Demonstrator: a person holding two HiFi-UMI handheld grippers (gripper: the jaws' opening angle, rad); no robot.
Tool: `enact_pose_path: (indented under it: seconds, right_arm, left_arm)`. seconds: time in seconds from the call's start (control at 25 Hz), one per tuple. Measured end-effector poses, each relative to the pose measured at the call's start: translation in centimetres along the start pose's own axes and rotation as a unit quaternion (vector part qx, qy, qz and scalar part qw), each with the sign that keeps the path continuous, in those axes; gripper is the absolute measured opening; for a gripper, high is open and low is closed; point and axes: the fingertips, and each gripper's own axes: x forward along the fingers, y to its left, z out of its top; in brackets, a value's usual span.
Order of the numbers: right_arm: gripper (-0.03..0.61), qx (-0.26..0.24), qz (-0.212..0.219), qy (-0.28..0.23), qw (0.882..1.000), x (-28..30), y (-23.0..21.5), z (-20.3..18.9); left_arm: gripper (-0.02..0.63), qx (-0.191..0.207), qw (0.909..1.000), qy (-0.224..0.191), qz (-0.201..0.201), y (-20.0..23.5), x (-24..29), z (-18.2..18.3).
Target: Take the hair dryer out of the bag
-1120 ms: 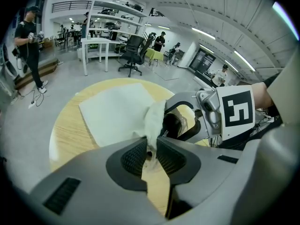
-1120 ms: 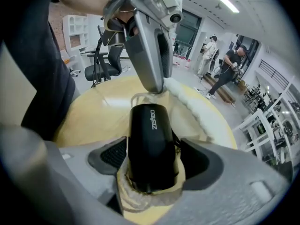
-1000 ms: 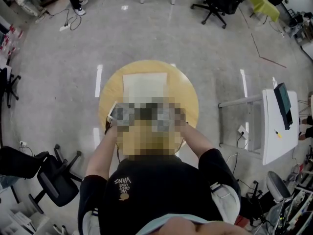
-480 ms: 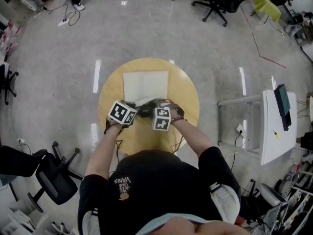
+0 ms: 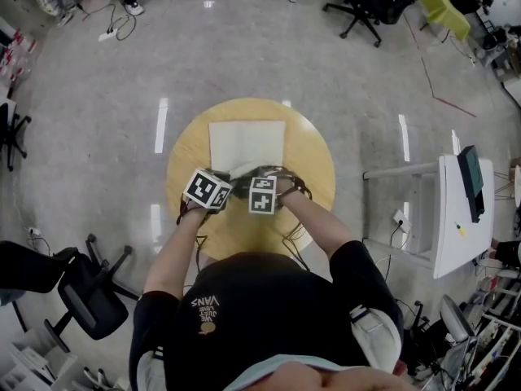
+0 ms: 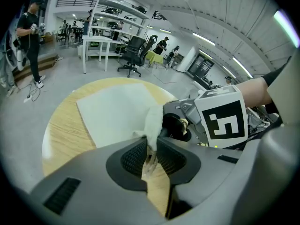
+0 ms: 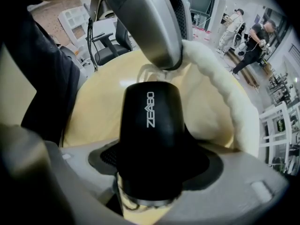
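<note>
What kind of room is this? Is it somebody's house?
Probably not a house. It looks like a big lab or workshop office: rolling office chairs stand on a bare, shiny floor, loose cables lie on it, and tall white shelves stand at the back.

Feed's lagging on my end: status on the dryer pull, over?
Left gripper shut on bag edge. Right gripper shut on hair dryer at bag mouth, not clearly out. Bag rim curls beside it; nothing else blocking.

Dryer (image 7: 149,125) hdl out of view
</note>
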Motion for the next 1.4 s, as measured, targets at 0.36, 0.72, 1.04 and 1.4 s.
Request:
enact_pose_path:
  seconds: [0.36, 0.72, 1.04, 1.4]
  right_arm:
    - [0.354, -0.004, 0.015, -0.001, 1.000, 0.7, -0.1, 0.6]
    - [0.351, -0.004, 0.016, -0.004, 1.000, 0.7, -0.1, 0.6]
    - [0.350, -0.002, 0.018, -0.007, 1.000, 0.1, 0.2, 0.6]
    - [0.350, 0.023, 0.051, -0.044, 0.997, -1.3, 1.8, 1.8]
  left_arm:
    - [0.073, -0.009, 0.9999, -0.006, -0.006, 1.0, -0.1, -0.1]
    - [0.073, -0.006, 1.0000, -0.007, 0.001, 1.1, 0.1, -0.2]
    - [0.072, 0.004, 0.9999, -0.003, 0.012, 0.6, -0.2, -0.3]
    - [0.072, 0.014, 0.9997, -0.007, 0.018, 0.7, -0.8, -0.5]
